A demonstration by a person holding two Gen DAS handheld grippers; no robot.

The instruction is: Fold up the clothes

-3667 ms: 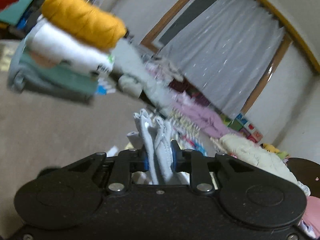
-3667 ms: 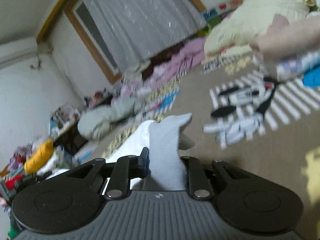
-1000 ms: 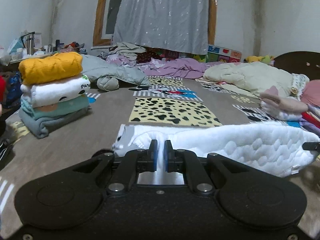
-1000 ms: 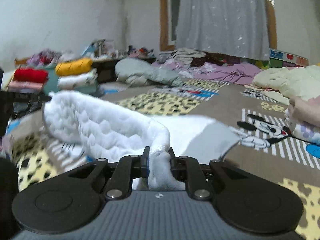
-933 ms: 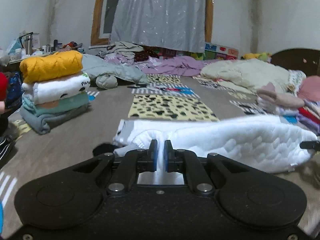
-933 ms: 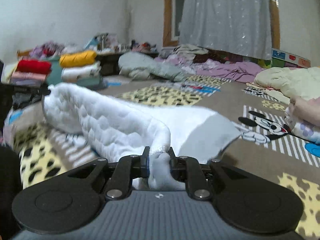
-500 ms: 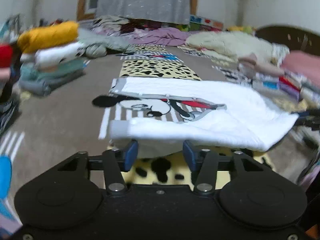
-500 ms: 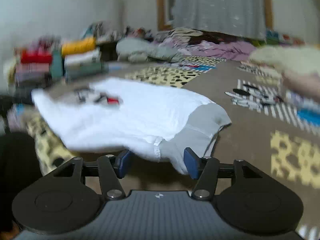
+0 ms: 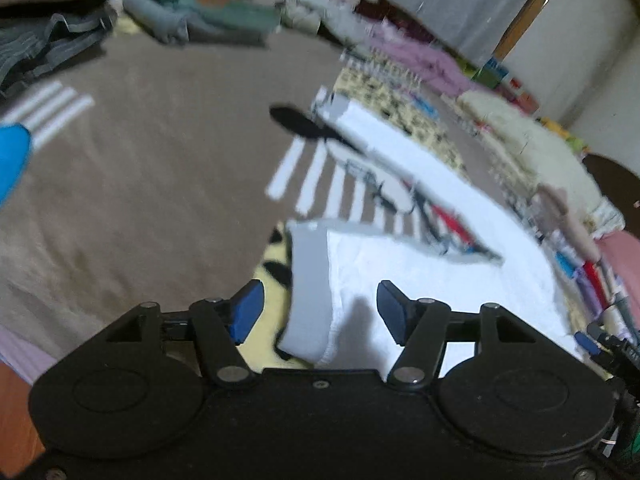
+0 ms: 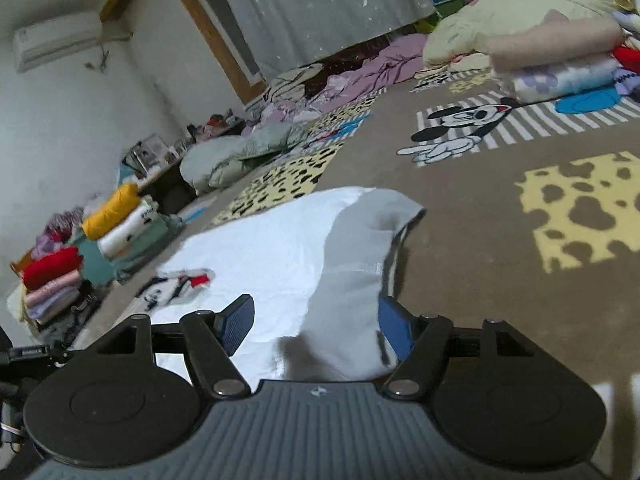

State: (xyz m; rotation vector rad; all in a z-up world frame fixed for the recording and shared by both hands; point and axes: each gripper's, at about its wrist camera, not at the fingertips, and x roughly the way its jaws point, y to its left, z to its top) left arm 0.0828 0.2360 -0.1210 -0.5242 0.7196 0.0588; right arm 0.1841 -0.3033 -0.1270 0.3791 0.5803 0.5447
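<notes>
We see the left hand-held gripper [image 9: 318, 312] spread wide, gripping nothing, the white garment's grey cuff [image 9: 308, 292] lying between its blue pads. The right hand-held gripper [image 10: 316, 320] gapes likewise over the white garment [image 10: 280, 240] on the patterned blanket [image 10: 500, 208]. Only the right view shows, farther left, stacked folded clothes [image 10: 116, 220].

Your white garment [image 10: 280, 248] with grey trim lies flat on the carpet. Its printed side shows at 9 o'clock, a grey cuff [image 9: 308, 292] at 6.

Home bedroom, cartoon-print carpet [image 10: 460, 208], rumpled bedding [image 10: 516, 20], curtain [image 10: 320, 8], folded clothes stacks [image 10: 120, 224]
</notes>
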